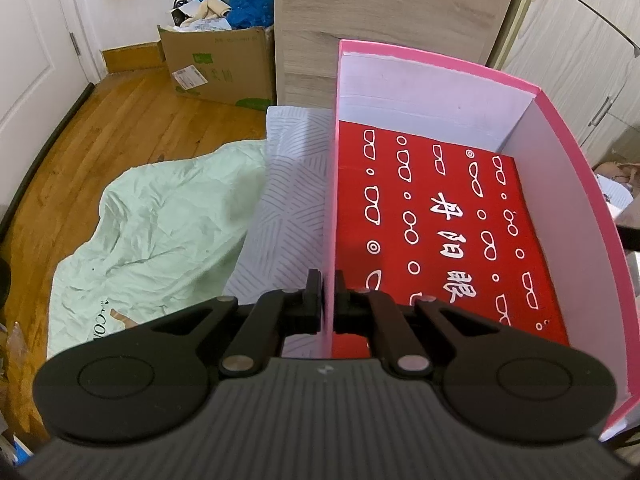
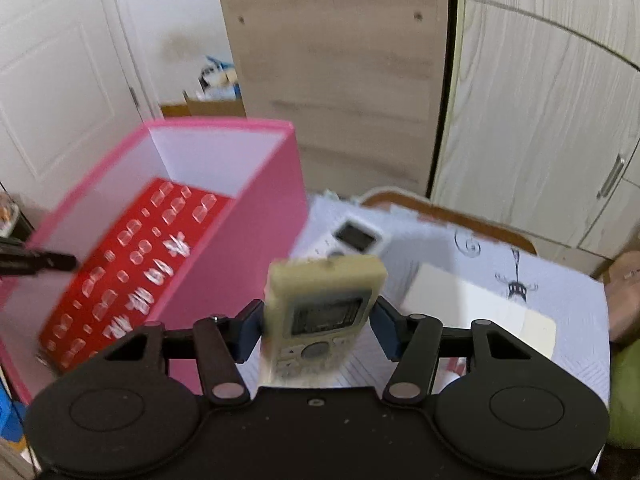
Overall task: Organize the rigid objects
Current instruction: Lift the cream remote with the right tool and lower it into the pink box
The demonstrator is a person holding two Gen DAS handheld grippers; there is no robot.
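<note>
My right gripper [image 2: 318, 326] is closed on a yellowed remote control [image 2: 322, 312], with a blue pad pressing each side of it. The remote stands up between the fingers, screen toward my camera, above the white patterned cloth [image 2: 560, 312] on the table. My left gripper [image 1: 328, 300] is pinched shut on the left wall of the pink box [image 1: 568, 184], one finger outside and one inside. The box looks lifted or tipped; I cannot tell which.

I think the step now is to put the remote into the pink box, which sits just to the left of it in the right view. To do it well, I would hold the box steady with my left gripper so the thin wall does not bend. I would bring the remote over the box's right wall, high enough that it does not bump the rim. Then I would lower it close to the bottom before I let go, so it does not drop hard.

A second, white remote [image 2: 352, 238] lies on the cloth behind the one I hold.

The red sheet [image 1: 440, 232] in the bottom of the box has little white glasses drawn all over it and big white Chinese letters. I read "丹阳眼", and the rest is hidden. A cardboard box [image 1: 224, 68] on the floor has a green mark and a paper label, too small to read.
</note>
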